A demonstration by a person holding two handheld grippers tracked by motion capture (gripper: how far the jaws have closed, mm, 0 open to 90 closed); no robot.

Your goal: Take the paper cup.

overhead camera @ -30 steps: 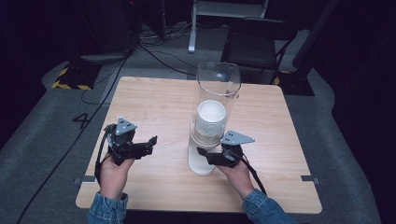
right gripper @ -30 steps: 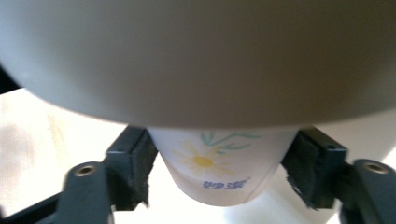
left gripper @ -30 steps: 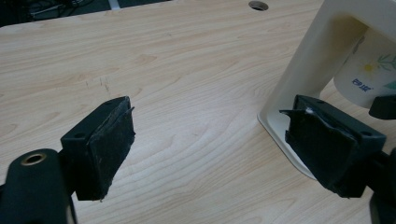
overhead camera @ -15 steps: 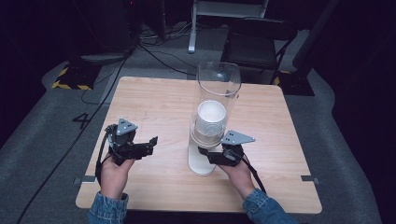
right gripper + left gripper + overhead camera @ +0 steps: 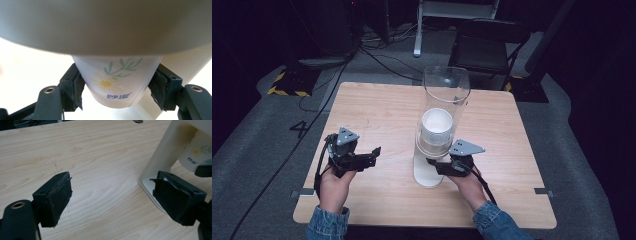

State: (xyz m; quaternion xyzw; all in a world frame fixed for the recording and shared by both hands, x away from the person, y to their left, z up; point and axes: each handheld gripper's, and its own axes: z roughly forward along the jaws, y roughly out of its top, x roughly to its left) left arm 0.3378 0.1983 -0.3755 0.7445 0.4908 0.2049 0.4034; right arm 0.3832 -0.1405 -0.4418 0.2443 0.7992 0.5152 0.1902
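The right gripper (image 5: 115, 93) pinches the bottom paper cup (image 5: 115, 82) hanging below the cup dispenser (image 5: 432, 165) near the table's (image 5: 377, 110) middle; pull straight down without crushing it. The left gripper (image 5: 117, 197), jaws spread, hovers beside the stand and could steady it.

right gripper (image 5: 113, 93) jaws just closed, pads now pressing paper cup (image 5: 115, 80)

We wore blue denim sleeves (image 5: 494, 225). Each black claw, left claw (image 5: 373, 154) and right claw (image 5: 432, 164), carried a grey three-cornered plate and trailed a black cable.
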